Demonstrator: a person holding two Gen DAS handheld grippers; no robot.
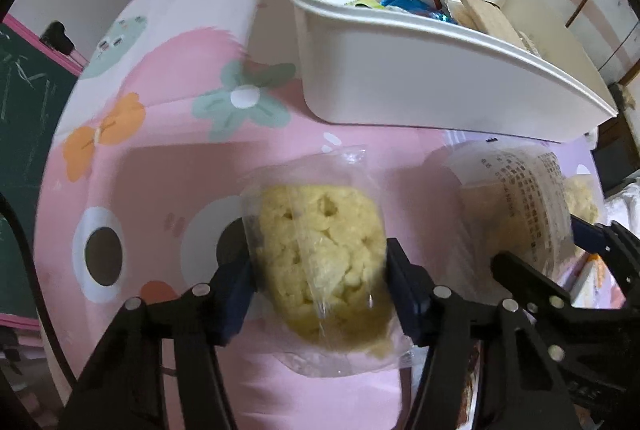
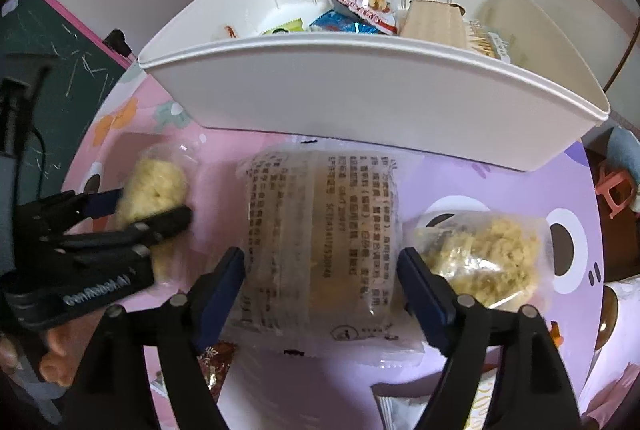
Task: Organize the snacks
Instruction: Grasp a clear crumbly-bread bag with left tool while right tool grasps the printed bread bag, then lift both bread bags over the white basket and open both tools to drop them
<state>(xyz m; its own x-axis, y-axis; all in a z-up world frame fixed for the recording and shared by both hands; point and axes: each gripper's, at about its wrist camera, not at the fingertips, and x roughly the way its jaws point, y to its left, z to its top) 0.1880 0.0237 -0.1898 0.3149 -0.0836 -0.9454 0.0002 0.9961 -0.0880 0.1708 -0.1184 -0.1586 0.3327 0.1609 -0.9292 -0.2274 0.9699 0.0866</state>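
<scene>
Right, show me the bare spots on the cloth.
Free: the pink cloth left of the white bin, around the flower print. Crowded: the strip before the bin, with three crumbly snack packs and both claws.

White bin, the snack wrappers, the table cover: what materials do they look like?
White bin: rigid plastic, likely moulded; smooth satin walls, rolled rim.
Snack held by left gripper, the yellow snack pack: thin clear plastic film; glare and crinkles show.
Printed pack between the right gripper fingers: frosted translucent film, probably plastic.
Table cover: printed fabric or vinyl; creased, matte. Cannot tell which.
</scene>
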